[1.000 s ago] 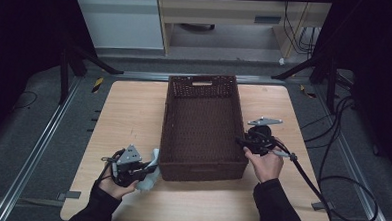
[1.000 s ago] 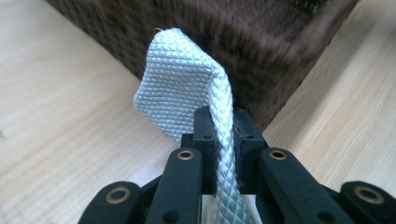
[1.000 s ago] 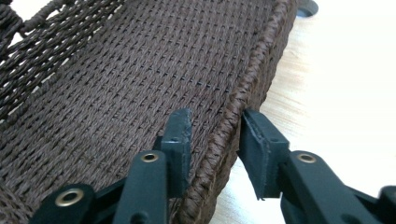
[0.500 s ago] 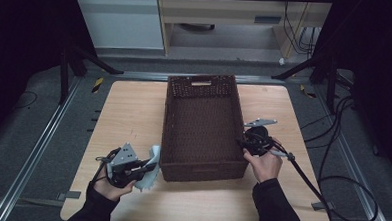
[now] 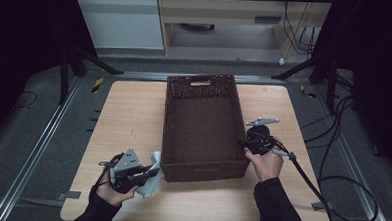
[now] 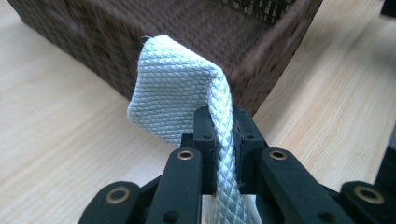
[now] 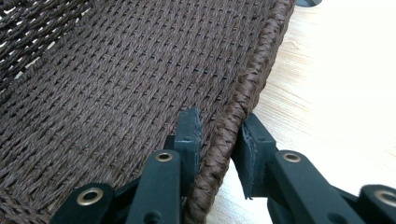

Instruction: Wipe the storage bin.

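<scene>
A dark brown woven basket (image 5: 204, 172) stands in the middle of the wooden table. My left gripper (image 5: 149, 174) is by the basket's near left corner, shut on a pale quilted cloth (image 5: 152, 187). In the left gripper view the cloth (image 6: 173, 84) rises from between the jaws of the left gripper (image 6: 223, 116) and folds over in front of the basket wall (image 6: 93, 32). My right gripper (image 5: 242, 141) sits at the basket's right side. Its jaws straddle the braided rim (image 7: 252, 74), one inside and one outside, and the right gripper (image 7: 219, 123) is shut on it.
The wooden table (image 5: 129, 112) has bare surface left and right of the basket and a narrow strip at its near edge. Metal rails (image 5: 47, 139) run along both sides. Cables (image 5: 332, 161) trail off to the right. A cabinet stands beyond the far edge.
The left gripper with the cloth has shifted very slightly. The right gripper and the basket stay where they were.
</scene>
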Available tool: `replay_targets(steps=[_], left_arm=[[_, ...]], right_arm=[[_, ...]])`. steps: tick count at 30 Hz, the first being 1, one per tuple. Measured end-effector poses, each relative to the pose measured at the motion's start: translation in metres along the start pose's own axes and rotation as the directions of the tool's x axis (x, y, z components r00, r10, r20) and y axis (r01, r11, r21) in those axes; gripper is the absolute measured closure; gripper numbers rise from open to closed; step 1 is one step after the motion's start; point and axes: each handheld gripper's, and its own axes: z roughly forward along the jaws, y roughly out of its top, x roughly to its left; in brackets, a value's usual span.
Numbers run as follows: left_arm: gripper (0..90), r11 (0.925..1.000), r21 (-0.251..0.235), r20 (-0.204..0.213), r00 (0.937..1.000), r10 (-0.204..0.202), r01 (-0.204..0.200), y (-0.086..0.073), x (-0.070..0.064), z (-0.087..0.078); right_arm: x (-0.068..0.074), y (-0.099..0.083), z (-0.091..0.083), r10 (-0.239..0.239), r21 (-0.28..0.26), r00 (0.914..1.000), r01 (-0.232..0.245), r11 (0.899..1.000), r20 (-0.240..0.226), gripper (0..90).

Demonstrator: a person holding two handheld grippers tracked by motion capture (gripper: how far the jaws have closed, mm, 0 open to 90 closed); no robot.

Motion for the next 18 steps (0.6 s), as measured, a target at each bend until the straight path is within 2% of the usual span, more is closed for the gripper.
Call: replay_targets(steps=[1, 4, 11, 14, 18], left_arm=[[81.7, 0.9999, -0.014, -0.002, 1.0000, 0.007, -0.007, 0.003, -0.002, -0.005], [81.7, 0.9997, -0.014, 0.000, 0.9998, 0.021, -0.021, 0.005, -0.005, -0.006], [81.7, 0.9984, 0.057, -0.001, 1.0000, -0.005, 0.005, -0.009, 0.000, 0.014], [81.7, 0.9944, 0.103, 0.005, 0.9998, -0.020, 0.020, -0.018, 0.003, 0.026], [81.7, 0.9892, 0.146, 0.012, 0.9998, -0.017, 0.015, -0.026, 0.002, 0.038]], right_arm=[[0.000, 0.000, 0.000, 0.000, 0.000, 1.0000, 0.000, 1.000, 0.000, 71.9], [0.000, 0.000, 0.000, -0.001, 0.001, 1.0000, 0.001, 1.000, 0.001, 70.9], [-0.001, 0.000, 0.000, -0.005, -0.002, 1.0000, 0.005, 1.000, 0.005, 66.4], [-0.002, 0.000, -0.001, 0.000, -0.008, 1.0000, 0.000, 1.000, 0.000, 62.7], [-0.004, 0.000, -0.006, -0.003, -0.042, 1.0000, 0.002, 0.999, -0.009, 59.2]])
